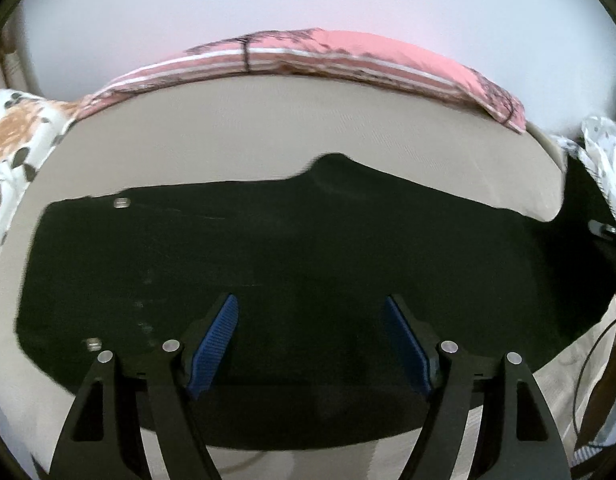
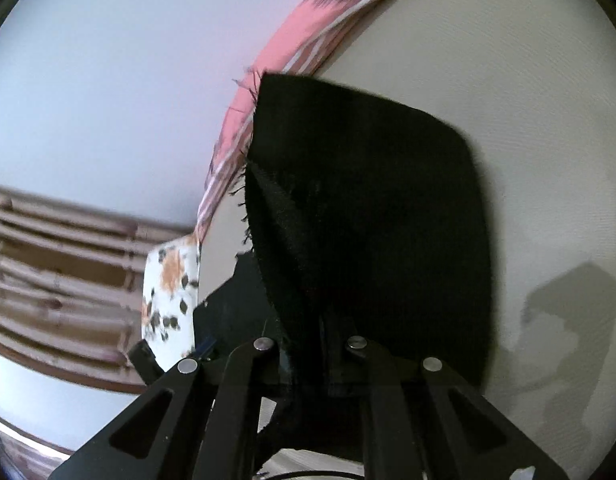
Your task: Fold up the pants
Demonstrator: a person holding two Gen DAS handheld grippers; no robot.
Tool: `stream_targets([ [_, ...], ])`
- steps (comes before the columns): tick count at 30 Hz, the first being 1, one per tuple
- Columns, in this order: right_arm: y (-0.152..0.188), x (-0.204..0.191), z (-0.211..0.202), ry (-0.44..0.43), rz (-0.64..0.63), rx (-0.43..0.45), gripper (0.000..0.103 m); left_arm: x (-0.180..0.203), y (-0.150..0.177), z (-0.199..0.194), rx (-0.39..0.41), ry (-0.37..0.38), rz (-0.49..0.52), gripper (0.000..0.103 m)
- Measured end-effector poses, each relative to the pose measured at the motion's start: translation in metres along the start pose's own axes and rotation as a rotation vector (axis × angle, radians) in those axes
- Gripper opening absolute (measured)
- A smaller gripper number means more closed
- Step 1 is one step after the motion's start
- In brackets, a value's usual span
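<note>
Black pants (image 1: 292, 264) lie flat across a beige bed sheet (image 1: 236, 132), waistband with metal buttons at the left. My left gripper (image 1: 312, 344) hovers above the pants' near edge, open, its blue pads (image 1: 214, 344) wide apart with nothing between them. In the right wrist view my right gripper (image 2: 314, 344) is shut on the leg end of the pants (image 2: 368, 208), which is lifted off the sheet and hangs up in front of the camera, frayed hem at its left side. The fingertips are hidden in the cloth.
A pink striped pillow (image 1: 308, 54) lies along the far edge of the bed. A white floral cloth (image 1: 16, 136) sits at the left, a spotted white cloth (image 1: 604, 152) at the right. A wooden headboard (image 2: 56, 256) shows in the right wrist view.
</note>
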State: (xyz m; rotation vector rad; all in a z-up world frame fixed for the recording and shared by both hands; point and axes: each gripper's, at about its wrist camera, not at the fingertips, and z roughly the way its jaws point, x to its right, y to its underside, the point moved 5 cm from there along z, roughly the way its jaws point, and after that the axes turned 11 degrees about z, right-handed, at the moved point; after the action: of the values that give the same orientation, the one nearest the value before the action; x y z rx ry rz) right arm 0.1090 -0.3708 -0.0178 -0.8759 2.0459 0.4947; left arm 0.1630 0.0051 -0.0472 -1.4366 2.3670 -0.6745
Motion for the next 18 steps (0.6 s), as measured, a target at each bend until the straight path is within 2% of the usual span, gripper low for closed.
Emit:
stream_targets([
  [6,0.028,-0.050,0.095,0.000,-0.077,-0.144,0.008,-0.040,0.013,-0.026,0.035,-0.024,-0.052,0.075],
  [11,0.074,-0.069,0.167,0.095,-0.186,-0.282,0.009,-0.063,0.023,-0.038,0.053,-0.014,-0.113,0.075],
  [12,0.085,-0.072,0.180,0.130,-0.234,-0.304,0.013,-0.066,0.025,-0.040,0.056,-0.004,-0.121,0.075],
  [14,0.101,-0.072,0.199,0.209,-0.287,-0.341,0.028,-0.069,0.026,-0.041,0.059,0.011,-0.131,0.075],
  [15,0.108,-0.073,0.206,0.221,-0.303,-0.362,0.038,-0.069,0.026,-0.042,0.063,0.027,-0.135,0.075],
  [18,0.120,-0.081,0.205,0.205,-0.338,-0.366,0.041,-0.065,0.024,-0.040,0.064,0.071,-0.142,0.075],
])
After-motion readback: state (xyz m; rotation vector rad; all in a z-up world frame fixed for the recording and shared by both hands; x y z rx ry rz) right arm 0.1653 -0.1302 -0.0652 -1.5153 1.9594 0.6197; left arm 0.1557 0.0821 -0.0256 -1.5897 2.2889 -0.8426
